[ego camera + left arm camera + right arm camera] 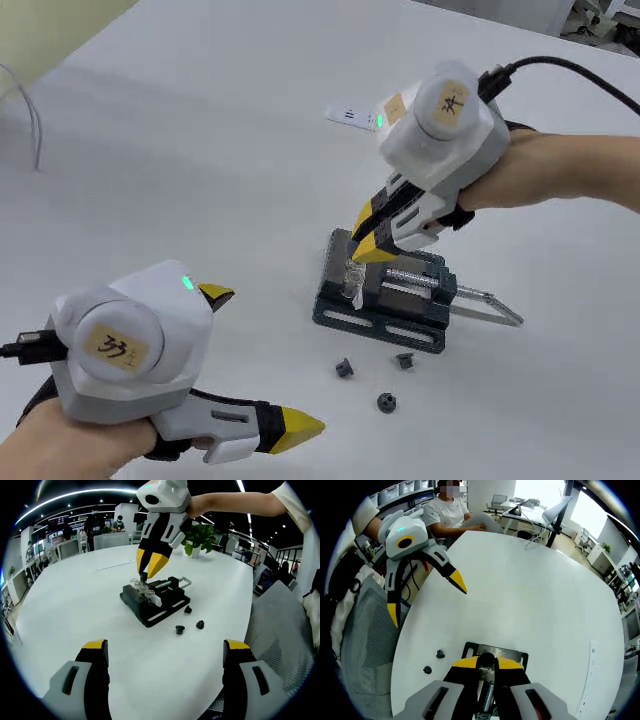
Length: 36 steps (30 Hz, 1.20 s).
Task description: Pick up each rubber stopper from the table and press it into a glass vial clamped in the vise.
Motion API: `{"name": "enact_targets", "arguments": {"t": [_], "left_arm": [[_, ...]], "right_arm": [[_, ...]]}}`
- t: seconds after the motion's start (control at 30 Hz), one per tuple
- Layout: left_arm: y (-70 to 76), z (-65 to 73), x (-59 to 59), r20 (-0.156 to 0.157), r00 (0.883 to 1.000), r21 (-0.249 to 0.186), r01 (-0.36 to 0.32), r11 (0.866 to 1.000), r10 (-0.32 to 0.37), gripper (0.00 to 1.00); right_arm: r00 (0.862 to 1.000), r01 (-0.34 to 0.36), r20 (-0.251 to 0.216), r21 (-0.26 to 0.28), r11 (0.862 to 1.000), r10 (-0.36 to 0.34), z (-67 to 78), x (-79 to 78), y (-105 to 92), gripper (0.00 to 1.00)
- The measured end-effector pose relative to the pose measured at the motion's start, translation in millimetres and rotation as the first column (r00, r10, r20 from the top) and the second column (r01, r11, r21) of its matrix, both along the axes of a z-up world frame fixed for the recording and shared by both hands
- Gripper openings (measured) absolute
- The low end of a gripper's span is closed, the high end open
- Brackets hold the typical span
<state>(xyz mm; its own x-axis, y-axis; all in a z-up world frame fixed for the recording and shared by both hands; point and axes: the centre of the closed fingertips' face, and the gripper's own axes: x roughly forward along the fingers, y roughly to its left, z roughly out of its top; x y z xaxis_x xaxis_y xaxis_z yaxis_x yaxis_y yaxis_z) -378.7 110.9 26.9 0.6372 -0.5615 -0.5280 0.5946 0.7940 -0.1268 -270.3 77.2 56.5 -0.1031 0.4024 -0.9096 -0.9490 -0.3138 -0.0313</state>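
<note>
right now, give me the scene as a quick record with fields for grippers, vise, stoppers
left gripper: open, holding nothing, over the table on the person's side, apart from the vise
right gripper: above the vise, jaws closed on a held stopper
vise: dark, on the white table, handle pointing away to one side
vials: clear glass, clamped in the vise under the right gripper's tips
loose stoppers: three on the table beside the vise

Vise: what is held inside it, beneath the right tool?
Clear glass vials stand clamped in the vise; the right tool, shut on a dark stopper, covers one vial's mouth.
</note>
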Motion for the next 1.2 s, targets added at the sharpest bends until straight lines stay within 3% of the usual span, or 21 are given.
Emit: {"name": "enact_targets", "arguments": {"t": [0.57,1.2], "left_arm": [[-3.8,-2.3,8.0,-0.008,1.0,-0.013,0.006,1.0,-0.007,0.94],[-7.5,-10.7,7.3,-0.031,1.0,-0.033,0.0,0.999,-0.001,0.94]], "right_arm": [[1.0,-0.006,0.027,-0.066,0.998,0.008,-8.5,41.9,-5.1,0.07],[1.0,-0.013,0.023,-0.093,0.996,0.015,-24.9,50.1,-7.9,0.06]]}}
